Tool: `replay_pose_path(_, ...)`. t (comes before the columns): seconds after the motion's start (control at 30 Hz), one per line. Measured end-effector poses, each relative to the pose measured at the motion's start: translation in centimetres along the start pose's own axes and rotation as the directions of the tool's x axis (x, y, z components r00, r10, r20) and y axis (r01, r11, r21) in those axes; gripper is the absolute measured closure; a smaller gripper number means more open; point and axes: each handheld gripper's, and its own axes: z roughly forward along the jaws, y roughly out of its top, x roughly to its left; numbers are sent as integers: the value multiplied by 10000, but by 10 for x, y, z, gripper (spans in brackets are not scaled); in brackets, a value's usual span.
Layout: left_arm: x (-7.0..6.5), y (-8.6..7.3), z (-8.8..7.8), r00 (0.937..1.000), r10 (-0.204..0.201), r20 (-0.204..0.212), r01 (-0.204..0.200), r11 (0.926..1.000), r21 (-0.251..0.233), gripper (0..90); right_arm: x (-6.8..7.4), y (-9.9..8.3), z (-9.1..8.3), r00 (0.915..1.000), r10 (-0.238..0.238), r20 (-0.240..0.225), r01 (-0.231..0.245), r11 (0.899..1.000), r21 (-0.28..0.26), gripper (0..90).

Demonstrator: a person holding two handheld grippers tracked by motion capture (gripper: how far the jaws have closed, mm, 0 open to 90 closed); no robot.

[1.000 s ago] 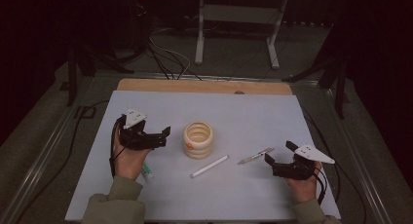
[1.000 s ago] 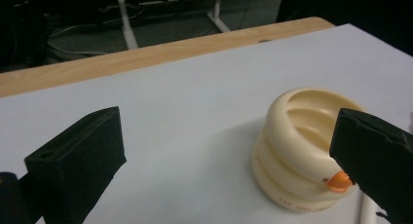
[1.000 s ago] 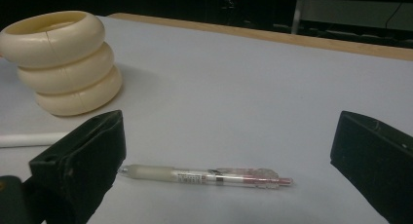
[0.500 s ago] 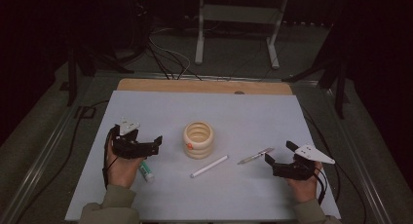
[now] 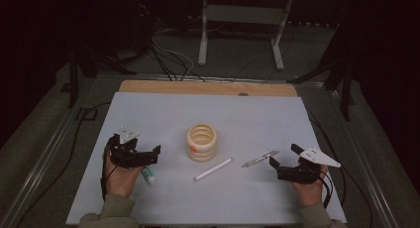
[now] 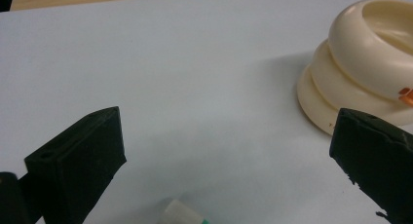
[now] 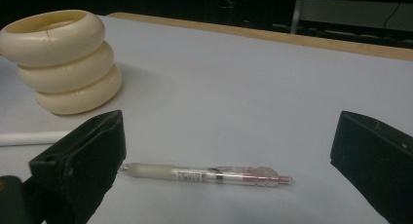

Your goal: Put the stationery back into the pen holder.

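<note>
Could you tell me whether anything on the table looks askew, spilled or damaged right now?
Nothing stands out. The cream ribbed ring holder stands upright, and the clear pen, white stick and small green-capped tube lie flat, intact.

Left gripper (image 5: 154,152) jaws wide apart (low, seemingly near the surface), right gripper (image 5: 281,161) likewise spread

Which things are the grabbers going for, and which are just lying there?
Part of the job:
- left gripper, open over the small tube
- right gripper, open toward the pen

Just lying about:
- cream ring holder
- white stick
</note>
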Motion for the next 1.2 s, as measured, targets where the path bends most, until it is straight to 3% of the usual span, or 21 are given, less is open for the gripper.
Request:
replay_pose_path(0.87, 5, -20, 15, 9992, -291, -274, 319, 9937, 1079, 2, 0, 0, -1, 10000, 12, 10, -12, 10000, 16, 3)
replay_pose_path(1.2, 13, -27, 20, 9966, -637, -531, 714, 9846, 1598, 2, 0, 0, 0, 10000, 4, 4, -4, 10000, 30, 3)
